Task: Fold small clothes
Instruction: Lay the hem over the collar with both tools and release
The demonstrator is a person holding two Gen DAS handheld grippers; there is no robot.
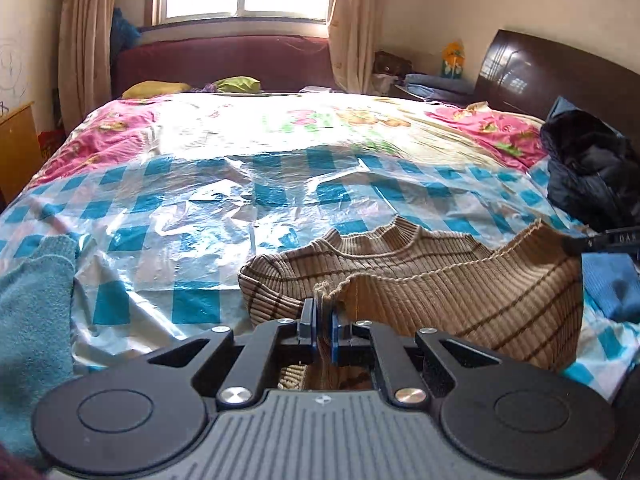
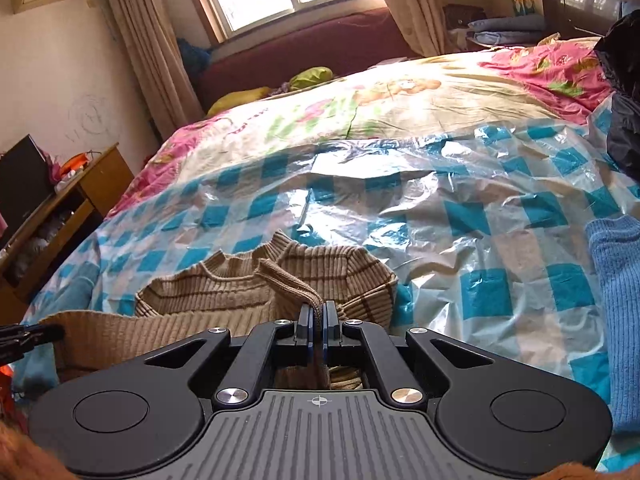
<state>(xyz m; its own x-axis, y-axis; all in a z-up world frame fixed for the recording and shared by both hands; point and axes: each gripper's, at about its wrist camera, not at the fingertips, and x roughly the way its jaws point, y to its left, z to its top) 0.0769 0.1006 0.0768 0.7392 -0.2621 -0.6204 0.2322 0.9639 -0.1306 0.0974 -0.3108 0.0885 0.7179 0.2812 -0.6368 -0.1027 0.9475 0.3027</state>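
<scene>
Almost nothing readable from my two cameras

On my left wrist view I can make out pale letters, roughly "DAS", on the black bar of the right gripper (image 1: 576, 245) at the picture's right edge; the rest of the word is cut off. The wall scribbles (image 2: 90, 118) form no letters I can read.

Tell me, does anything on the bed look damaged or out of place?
Nothing looks damaged. The striped sweater is bunched because both grippers pinch its edge. The plastic sheet under it is wrinkled, and a dark jacket lies heaped at the bed's edge.
</scene>
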